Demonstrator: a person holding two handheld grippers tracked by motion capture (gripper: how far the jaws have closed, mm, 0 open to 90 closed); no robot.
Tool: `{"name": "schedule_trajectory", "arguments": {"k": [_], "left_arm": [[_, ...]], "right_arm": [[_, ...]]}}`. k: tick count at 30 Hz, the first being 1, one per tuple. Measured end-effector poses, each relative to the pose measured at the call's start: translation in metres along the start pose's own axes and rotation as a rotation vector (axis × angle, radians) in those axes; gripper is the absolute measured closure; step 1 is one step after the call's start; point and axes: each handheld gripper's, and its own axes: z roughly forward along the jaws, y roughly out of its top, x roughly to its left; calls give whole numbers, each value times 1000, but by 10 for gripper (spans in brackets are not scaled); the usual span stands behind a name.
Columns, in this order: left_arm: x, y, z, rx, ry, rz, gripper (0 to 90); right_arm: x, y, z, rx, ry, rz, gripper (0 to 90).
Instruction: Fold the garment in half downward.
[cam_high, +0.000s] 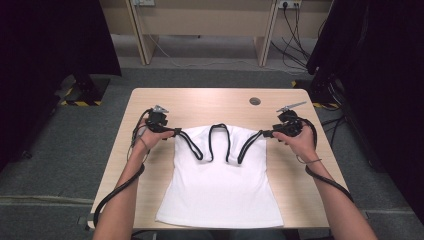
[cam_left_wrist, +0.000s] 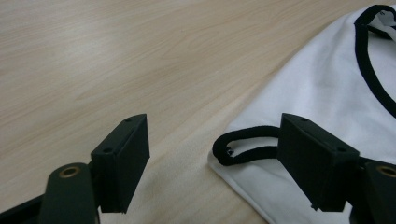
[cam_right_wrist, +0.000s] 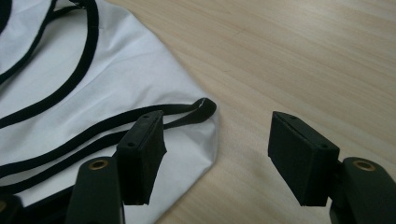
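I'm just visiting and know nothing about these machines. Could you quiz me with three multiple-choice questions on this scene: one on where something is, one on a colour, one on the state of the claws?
1. Where does the white tank top lie?
A. flat on the wooden table
B. on the grey floor
C. hung over a chair

2. What colour is the trim around its neck and armholes?
A. red
B. black
C. yellow

3. How do the left claw and the right claw stand?
A. both clamped on cloth
B. one open, one shut
C. both open at the shoulder corners

Answers:
1. A, the high view shows it spread on the tabletop.
2. B, dark bands edge every opening.
3. C, each gripper view shows a wide gap between its jaws, with a strap loop nearby.
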Motion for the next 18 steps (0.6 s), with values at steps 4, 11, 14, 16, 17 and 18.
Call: {"name": "schedule_trajectory", "arguments": {"k": [4,11,14,16,17,18], "left_arm": [[3,-2,4,15,1,13,286],[7,-6,11,10,-29,14,322],[5,-6,17,27,-50,45,380],[3,-6,18,32,-61,61,436],[2,-6,20,24,-66,68,464],[2,-6,20,24,-66,68,486]], "right_arm": [[2,5,14,28,-16,-4,406],[4,5,28,50,-18,-5,426],[5,6,33,59,-14,-15,504],[6,6,34,63,-12,-19,522],[7,6,36,70,-16,-28,576],[7,6,36,70,-16,-28,576]]}}
